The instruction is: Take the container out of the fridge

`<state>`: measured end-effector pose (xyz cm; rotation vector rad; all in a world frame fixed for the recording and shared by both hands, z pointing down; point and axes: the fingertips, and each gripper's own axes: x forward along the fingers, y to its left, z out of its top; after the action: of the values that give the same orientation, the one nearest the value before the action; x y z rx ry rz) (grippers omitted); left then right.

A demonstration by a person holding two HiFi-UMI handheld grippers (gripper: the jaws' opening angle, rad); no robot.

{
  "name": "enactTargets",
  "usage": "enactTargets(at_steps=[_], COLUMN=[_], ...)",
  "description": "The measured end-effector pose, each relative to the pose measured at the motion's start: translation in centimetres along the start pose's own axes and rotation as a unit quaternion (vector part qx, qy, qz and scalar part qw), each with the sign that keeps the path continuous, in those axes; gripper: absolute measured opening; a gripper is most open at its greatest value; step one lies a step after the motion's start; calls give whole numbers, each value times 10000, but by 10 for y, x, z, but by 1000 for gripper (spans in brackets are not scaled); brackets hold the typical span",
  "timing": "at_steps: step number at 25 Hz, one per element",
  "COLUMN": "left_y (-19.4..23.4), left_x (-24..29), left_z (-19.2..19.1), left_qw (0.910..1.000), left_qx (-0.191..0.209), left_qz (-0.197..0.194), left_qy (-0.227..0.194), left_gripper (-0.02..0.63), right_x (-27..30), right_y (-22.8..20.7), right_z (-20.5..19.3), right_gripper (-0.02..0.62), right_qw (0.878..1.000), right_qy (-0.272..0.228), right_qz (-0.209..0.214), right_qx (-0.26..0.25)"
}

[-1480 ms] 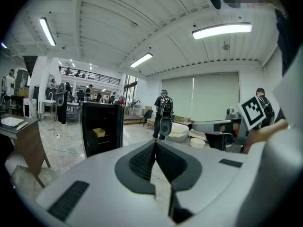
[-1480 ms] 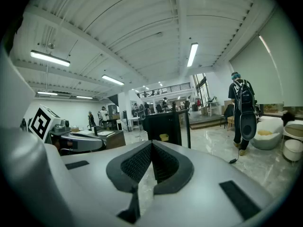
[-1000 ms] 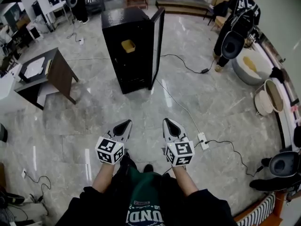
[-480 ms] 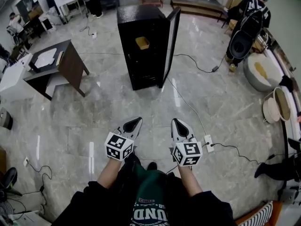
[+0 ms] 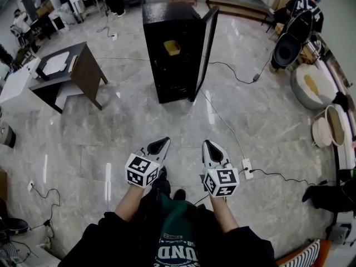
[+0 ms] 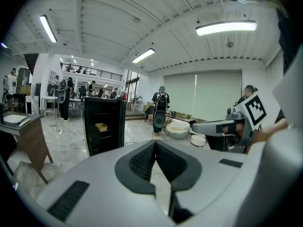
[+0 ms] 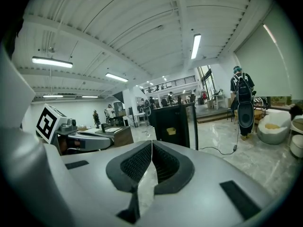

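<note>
A small black fridge (image 5: 173, 49) stands on the marble floor ahead, its door (image 5: 205, 43) swung open to the right. A yellow container (image 5: 172, 48) sits on an upper shelf inside; the same container (image 6: 101, 126) shows in the left gripper view, and in the right gripper view the container (image 7: 171, 131) is small and distant. My left gripper (image 5: 164, 142) and right gripper (image 5: 207, 144) are held side by side in front of my body, far short of the fridge. Both are shut with nothing between their jaws.
A dark desk (image 5: 69, 74) stands left of the fridge. A cable (image 5: 222, 121) runs across the floor from the fridge to a power strip (image 5: 247, 168) beside my right gripper. Round basins (image 5: 312, 88) and a person (image 5: 295, 21) are at the far right.
The view has drawn closer to the fridge and shifted so it sits more central. Both grippers keep their side-by-side pose and stay shut.
</note>
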<state>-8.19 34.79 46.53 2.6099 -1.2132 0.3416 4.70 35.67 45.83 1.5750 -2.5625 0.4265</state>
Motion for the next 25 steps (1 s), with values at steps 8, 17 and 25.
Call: enactTargets(at_steps=[8, 17, 25], left_y=[17, 47, 91], left_x=[23, 66, 96], left_z=[3, 20, 31], left_qw=[9999, 9988, 9975], left_qx=[-71, -4, 3], left_qz=[-137, -485, -702], left_qy=[55, 90, 124], left_gripper=[14, 14, 14], right_x=[17, 54, 100], right_y=[-8, -27, -32], right_z=[1, 17, 29], right_gripper=[35, 35, 35], right_qw=[9999, 9991, 9979], right_qy=[104, 152, 173], right_qz=[-103, -402, -616], right_qx=[-11, -18, 24])
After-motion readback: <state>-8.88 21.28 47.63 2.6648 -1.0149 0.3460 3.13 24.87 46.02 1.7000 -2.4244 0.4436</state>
